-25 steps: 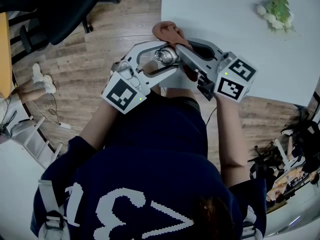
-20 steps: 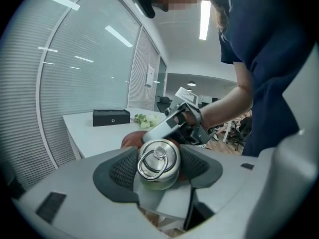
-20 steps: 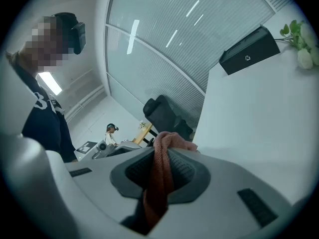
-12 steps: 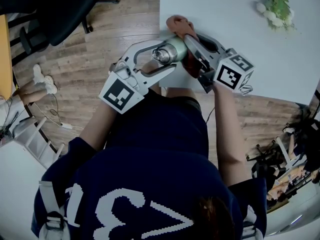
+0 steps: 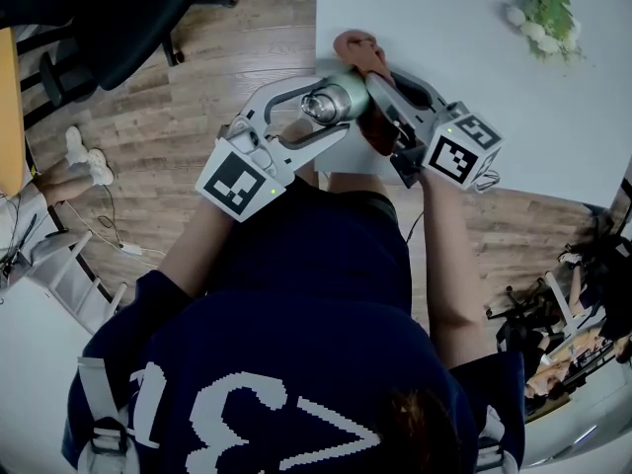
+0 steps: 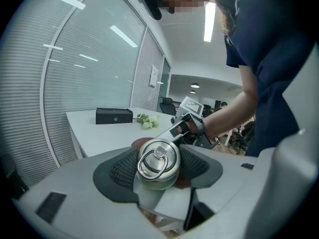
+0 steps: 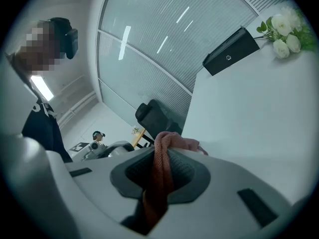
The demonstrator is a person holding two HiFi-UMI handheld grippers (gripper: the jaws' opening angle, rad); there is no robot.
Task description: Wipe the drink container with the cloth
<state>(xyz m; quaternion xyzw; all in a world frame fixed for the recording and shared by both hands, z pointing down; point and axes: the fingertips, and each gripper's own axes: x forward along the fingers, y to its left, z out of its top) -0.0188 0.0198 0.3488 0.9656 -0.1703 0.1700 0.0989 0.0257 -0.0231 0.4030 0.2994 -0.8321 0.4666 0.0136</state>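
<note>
Our left gripper [image 6: 159, 169] clamps the drink container [image 5: 331, 105] at the table [image 5: 444, 67] edge; our right gripper [image 7: 162, 176] pinches the cloth [image 5: 357, 52]. We should press it along the body, left grip steady.

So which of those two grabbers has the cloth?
The right gripper: the reddish cloth is pinched between its jaws. The left gripper clamps the metal drink container instead.

White table [image 5: 444, 57] — a bunch of white flowers [image 5: 541, 16] on it; a black box [image 6: 114, 115] near them
</note>
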